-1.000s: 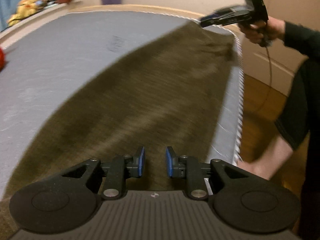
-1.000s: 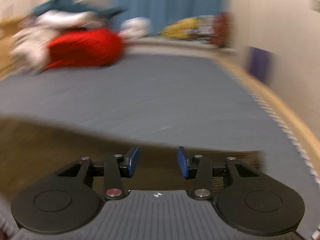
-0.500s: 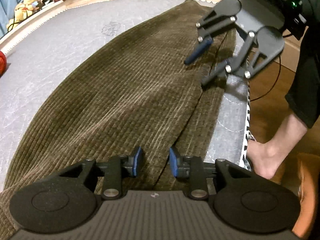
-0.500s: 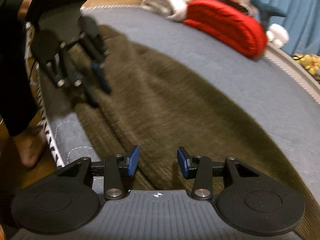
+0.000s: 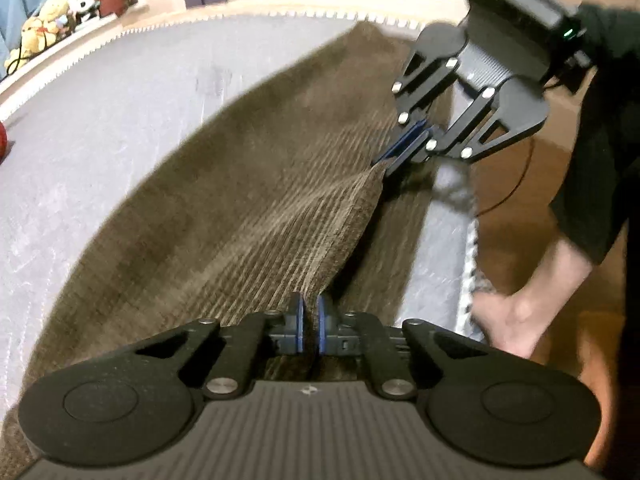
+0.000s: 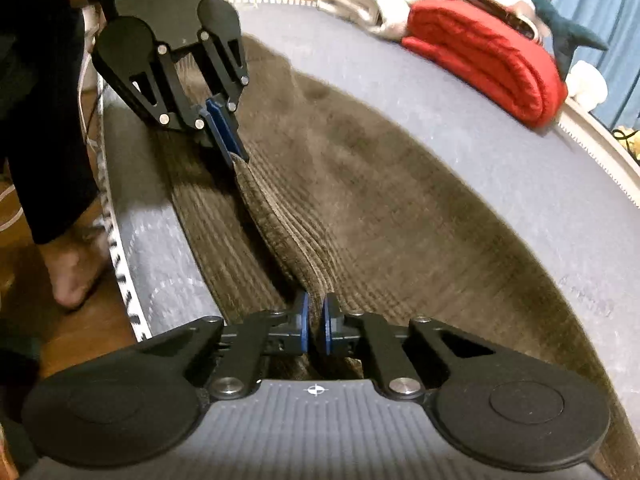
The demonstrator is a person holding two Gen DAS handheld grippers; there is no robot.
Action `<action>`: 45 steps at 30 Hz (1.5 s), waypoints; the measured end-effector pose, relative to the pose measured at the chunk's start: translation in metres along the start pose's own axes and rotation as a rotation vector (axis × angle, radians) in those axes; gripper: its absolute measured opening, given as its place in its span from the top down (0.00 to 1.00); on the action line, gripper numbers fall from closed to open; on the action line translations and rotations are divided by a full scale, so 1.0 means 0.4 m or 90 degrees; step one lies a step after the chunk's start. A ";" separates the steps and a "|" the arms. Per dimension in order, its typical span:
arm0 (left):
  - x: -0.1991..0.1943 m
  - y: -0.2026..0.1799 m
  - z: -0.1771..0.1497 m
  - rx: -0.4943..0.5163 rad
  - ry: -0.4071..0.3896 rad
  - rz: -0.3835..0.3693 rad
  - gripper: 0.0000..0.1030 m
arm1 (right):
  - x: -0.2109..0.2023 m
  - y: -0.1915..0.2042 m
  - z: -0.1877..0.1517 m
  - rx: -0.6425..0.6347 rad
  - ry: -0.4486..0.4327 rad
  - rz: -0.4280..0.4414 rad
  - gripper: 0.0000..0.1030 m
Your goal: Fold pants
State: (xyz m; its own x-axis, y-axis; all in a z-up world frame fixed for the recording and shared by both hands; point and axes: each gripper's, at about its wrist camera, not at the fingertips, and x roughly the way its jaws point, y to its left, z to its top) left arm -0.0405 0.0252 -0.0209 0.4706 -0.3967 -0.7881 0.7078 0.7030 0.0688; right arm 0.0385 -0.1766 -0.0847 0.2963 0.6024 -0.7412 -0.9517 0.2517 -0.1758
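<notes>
the brown corduroy pants point(image 5: 248, 200) lie along the grey mattress point(image 5: 100, 152), near its edge at 3 o'clock in the left wrist view, bare mattress open from 9 to 12. the left gripper point(image 5: 309, 320), jaws closing, and right gripper point(image 6: 316, 322), jaws together, each clamp the same raised fabric edge. a red blanket point(image 6: 488, 60) lies at 1 o'clock in the right wrist view, wooden floor point(image 6: 80, 328) at 9.

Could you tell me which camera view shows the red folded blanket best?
The right wrist view: the red blanket lies folded at the mattress's far end, nearly whole. The left wrist view catches only a red sliver at its left edge.
</notes>
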 end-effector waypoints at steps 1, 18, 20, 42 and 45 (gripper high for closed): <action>-0.025 0.001 0.001 -0.001 -0.012 -0.013 0.94 | -0.018 -0.007 0.004 0.004 -0.010 0.007 0.93; -0.280 0.267 -0.160 -0.303 -0.094 0.185 0.46 | -0.064 -0.080 0.091 0.100 -0.042 0.073 0.62; -0.323 0.334 -0.224 -0.406 -0.088 0.269 0.29 | -0.039 -0.063 0.123 0.088 -0.054 0.083 0.60; -0.377 0.335 -0.403 -0.563 0.098 0.436 0.51 | 0.290 0.208 0.310 -0.051 -0.024 0.064 0.49; -0.417 0.291 -0.328 -0.456 0.058 0.549 0.48 | 0.270 0.193 0.321 -0.028 -0.036 0.064 0.49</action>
State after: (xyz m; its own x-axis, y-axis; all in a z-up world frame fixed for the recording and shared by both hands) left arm -0.1056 0.2507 0.0383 0.5958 0.4101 -0.6906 -0.3156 0.9102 0.2682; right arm 0.0073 0.0052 -0.0952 0.2015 0.6653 -0.7189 -0.9792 0.1553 -0.1308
